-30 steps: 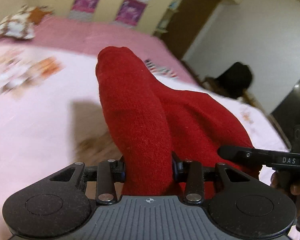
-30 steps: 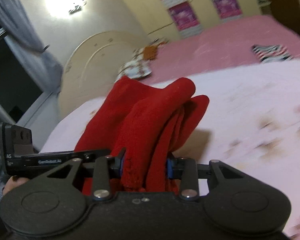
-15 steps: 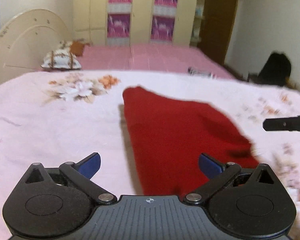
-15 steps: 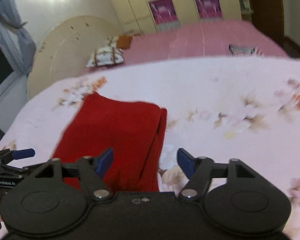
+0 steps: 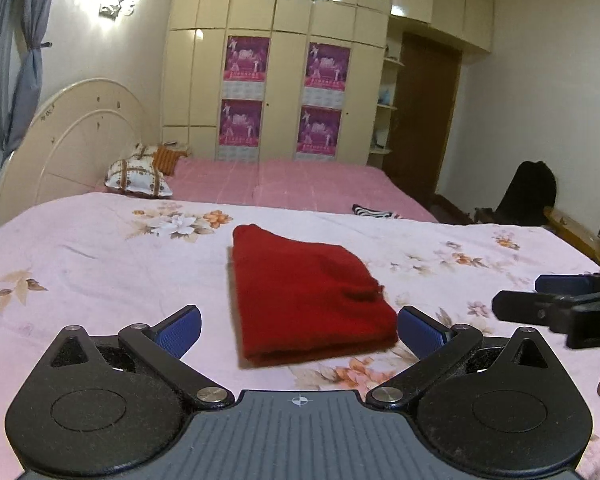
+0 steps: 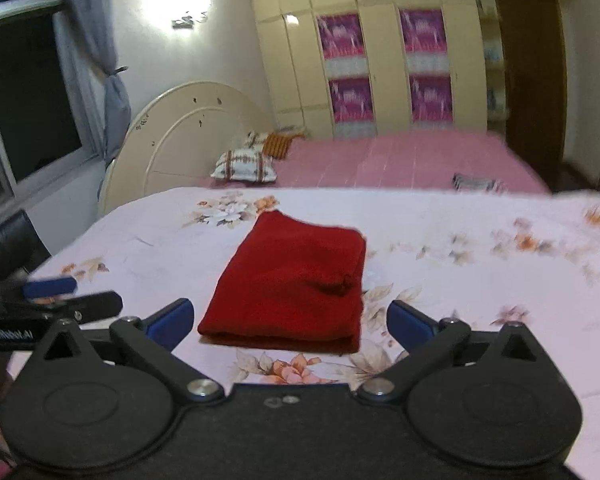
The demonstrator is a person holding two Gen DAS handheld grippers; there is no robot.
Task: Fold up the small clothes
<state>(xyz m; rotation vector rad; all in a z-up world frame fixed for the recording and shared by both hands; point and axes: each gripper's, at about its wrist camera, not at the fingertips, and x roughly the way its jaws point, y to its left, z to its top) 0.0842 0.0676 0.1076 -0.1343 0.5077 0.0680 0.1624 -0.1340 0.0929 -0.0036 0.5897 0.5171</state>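
red cloth (image 5: 308, 296) folded, black bag (image 5: 528, 192) left-view only

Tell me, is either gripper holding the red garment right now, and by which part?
Nothing is held. The left gripper and right gripper are both open, and the folded red garment lies free on the floral bedspread.

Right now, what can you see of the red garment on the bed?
The red garment is a thick, fuzzy knit, folded into a flat, roughly rectangular stack with layered edges at its near end and a small pucker near the right side. It lies on the floral bedsheet, apart from both grippers; nothing else touches it.
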